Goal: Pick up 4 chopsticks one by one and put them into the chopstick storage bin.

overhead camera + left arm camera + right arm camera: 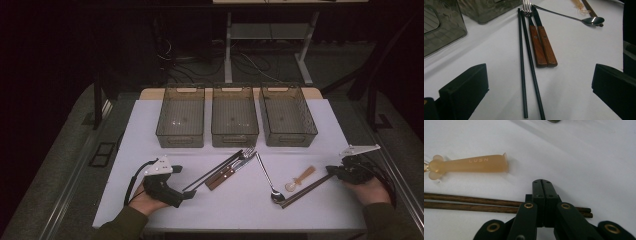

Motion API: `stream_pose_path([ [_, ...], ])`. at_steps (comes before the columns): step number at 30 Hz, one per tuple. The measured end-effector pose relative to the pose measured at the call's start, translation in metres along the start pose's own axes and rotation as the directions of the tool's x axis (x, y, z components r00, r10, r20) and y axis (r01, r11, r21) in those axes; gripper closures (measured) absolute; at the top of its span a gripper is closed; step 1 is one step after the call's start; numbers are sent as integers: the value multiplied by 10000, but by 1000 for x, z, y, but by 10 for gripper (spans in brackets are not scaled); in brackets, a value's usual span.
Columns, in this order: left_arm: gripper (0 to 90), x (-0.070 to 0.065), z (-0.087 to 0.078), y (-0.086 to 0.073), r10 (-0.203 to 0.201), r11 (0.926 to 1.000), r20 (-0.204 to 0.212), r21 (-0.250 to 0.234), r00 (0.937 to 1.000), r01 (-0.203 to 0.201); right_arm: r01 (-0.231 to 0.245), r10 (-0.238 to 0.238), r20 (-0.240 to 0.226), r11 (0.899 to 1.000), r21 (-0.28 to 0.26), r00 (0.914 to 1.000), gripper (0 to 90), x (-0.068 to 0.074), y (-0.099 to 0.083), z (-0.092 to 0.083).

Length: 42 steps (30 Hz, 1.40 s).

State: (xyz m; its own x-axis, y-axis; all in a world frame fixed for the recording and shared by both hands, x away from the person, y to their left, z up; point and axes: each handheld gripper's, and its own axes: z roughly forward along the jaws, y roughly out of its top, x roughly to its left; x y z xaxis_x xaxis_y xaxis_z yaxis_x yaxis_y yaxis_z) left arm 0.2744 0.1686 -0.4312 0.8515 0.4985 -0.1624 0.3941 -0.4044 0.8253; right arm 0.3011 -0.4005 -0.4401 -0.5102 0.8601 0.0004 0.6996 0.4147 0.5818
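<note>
Lower right of the high view: right gripper [334, 173], jaws clenched together, sits over the near end of the brown chopsticks [306, 189], which lie flat on the table [150, 130]. An amber spoon [300, 178] lies just beside them. Lower left: left gripper [192, 192], jaws released wide, faces the black chopsticks [212, 173].

the room is dim — grey carpet floor [60, 165] fills the left and right of the frame around the white-topped bench [150, 150]. at upper centre a light metal desk frame [228, 50] stands, with dark cables [175, 60] tangled on the floor to its left — beyond that, blackness across the top corners.
</note>
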Motion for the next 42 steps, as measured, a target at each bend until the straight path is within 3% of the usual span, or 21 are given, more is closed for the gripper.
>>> stream_pose_path([
  [27, 0, 0, 0, 0, -13, 10000, 38, 32, 10000, 13, -44, 43, 60, 9998, 187, 10000, 895, 2, -10, -9],
  [42, 0, 0, 0, 0, -5, 10000, 43, 27, 10000, 5, -293, 290, 130, 9993, 226, 9995, 895, 3, -15, -14],
])
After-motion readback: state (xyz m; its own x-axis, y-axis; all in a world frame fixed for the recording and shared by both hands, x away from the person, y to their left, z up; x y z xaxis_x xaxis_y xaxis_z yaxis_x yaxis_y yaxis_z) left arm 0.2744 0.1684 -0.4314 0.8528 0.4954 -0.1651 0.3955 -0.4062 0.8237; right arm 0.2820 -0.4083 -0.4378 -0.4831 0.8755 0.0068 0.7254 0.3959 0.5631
